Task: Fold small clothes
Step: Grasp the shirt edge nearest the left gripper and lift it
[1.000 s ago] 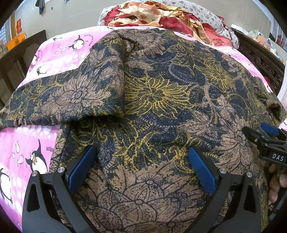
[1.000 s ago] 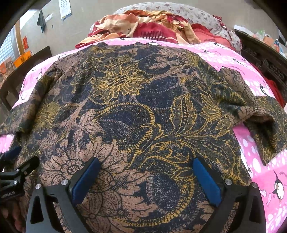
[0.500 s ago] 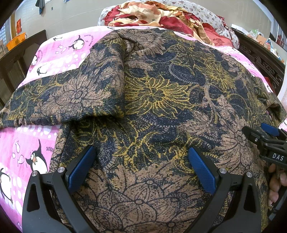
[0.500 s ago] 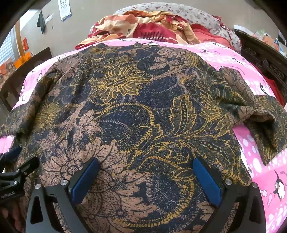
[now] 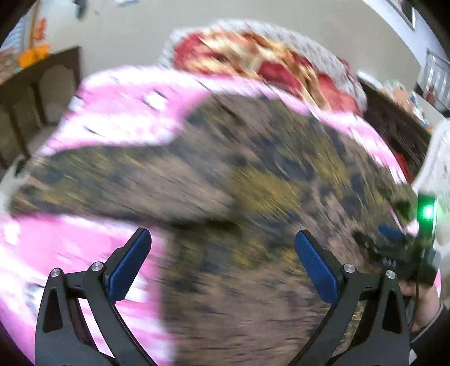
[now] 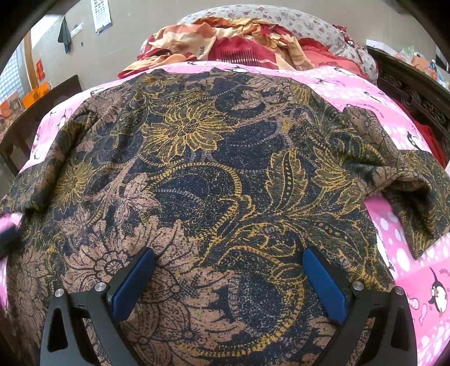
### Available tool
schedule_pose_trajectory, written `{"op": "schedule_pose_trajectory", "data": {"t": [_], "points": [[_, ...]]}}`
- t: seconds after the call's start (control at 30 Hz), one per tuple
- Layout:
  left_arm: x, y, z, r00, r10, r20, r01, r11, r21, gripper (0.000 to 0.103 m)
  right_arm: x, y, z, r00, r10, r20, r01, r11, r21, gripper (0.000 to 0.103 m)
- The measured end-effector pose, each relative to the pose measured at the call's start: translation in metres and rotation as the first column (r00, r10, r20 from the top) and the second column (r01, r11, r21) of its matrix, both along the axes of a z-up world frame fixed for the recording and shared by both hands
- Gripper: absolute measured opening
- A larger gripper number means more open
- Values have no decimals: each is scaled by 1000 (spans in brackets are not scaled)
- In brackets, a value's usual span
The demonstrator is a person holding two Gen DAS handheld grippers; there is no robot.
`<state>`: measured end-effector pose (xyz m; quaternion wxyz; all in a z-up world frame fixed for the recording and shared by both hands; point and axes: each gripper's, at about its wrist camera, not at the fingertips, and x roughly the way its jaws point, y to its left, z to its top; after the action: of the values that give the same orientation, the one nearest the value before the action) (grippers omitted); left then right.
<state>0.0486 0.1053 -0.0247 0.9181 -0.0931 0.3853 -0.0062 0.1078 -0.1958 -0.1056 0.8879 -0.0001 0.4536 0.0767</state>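
Across the pink penguin-print bedspread (image 6: 351, 84) one dark batik shirt (image 6: 213, 169), brown, navy and gold, lay spread flat, its two sleeves reaching out to the left and right edges. Near the bottom of its own view the right gripper (image 6: 227, 278) stood with its two blue-padded fingers (image 6: 133, 283) wide apart, holding nothing, above or on the near hem of the shirt; whether the pads touched the cloth could not be told. The left gripper (image 5: 222, 264) was likewise spread wide and empty, its left finger (image 5: 129, 264) over pink bedspread (image 5: 70, 253) and its right finger over the shirt (image 5: 253, 183). Compared with half a second before, the left wrist picture had gone from sharp to heavily smeared, and the shirt's left edge now ran between the left gripper's fingers where cloth had filled the whole gap; more of the wall and far room showed too. The right wrist view was almost unchanged, the shirt lying as it had. At the right edge of the left view the other gripper appeared blurred, with one green light (image 5: 427, 211) glowing on it and a hand (image 5: 422, 298) beneath. One heap of red and cream bedding (image 6: 239, 42) sat at the far end of the bed, against one grey flowered pillow (image 6: 281, 19)
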Motion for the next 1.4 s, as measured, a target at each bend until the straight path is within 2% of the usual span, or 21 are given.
{"op": "schedule_pose_trajectory", "data": {"t": [0.07,0.17,0.23,0.3,0.33,0.37,0.43,0.53,0.63,0.67,0.73,0.77,0.83,0.97,1.03,1.13,1.23,1.27,1.33,1.37,1.4], "points": [[-2,44,14,997,74,13,-74,997,-21,103,0,0,0,1000,0,0,0,1000,0,103],[-11,122,21,974,225,19,-222,970,-94,103,0,0,0,1000,0,1,0,1000,-1,103],[-21,179,11,942,333,-43,-335,922,-194,100,0,0,0,1000,0,1,0,1000,-1,103],[-34,216,-5,917,386,-97,-396,859,-324,96,0,0,0,1000,0,1,0,1000,-1,103],[-39,236,-19,900,413,-141,-433,802,-411,95,0,0,0,1000,0,1,0,1000,-1,103],[-44,249,-32,887,426,-177,-457,757,-467,93,0,0,0,1000,0,1,0,1000,-1,103],[-43,262,-50,874,431,-225,-480,693,-538,86,0,0,-1,1000,0,1,0,1000,-1,103],[-38,267,-52,883,424,-200,-453,663,-595,84,0,0,-1,1000,0,2,0,1000,-1,103],[-25,276,-55,879,429,-209,-455,623,-636,74,0,0,-1,1000,0,1,0,1000,-1,103],[-21,278,-55,877,432,-209,-457,619,-639,69,0,0,-1,1000,0,2,0,1000,0,103],[-10,280,-55,874,430,-227,-470,626,-623,40,0,0,-1,1000,0,2,0,1000,0,103],[-7,279,-55,874,424,-238,-473,628,-619,35,0,0,-1,1000,0,2,0,1000,0,103],[-2,278,-56,860,440,-260,-506,661,-554,9,0,-1,-1,1000,0,2,0,1000,1,103],[-7,278,-41,826,518,-221,-557,696,-453,4,1,-1,-1,1000,0,1,0,1000,5,103],[-13,286,-18,811,567,-146,-568,701,-431,4,1,-1,-1,1000,0,1,0,1000,5,103],[-27,306,34,763,646,4,-596,706,-382,4,1,-1,-1,1000,0,2,0,1000,5,103],[-33,313,70,742,661,110,-600,729,-328,4,1,-1,-1,1000,0,2,0,1000,5,103],[-32,313,80,749,647,141,-582,745,-326,3,1,-1,-1,1000,0,2,0,1000,5,103],[-24,300,93,784,596,175,-527,787,-320,4,1,-1,-1,1000,0,2,0,1000,4,103],[-14,282,98,821,537,194,-463,825,-323,4,1,-1,-2,1000,0,2,0,1000,4,103],[-6,268,98,850,487,202,-409,851,-330,4,1,-1,-1,1000,0,2,0,1000,4,103]]}}
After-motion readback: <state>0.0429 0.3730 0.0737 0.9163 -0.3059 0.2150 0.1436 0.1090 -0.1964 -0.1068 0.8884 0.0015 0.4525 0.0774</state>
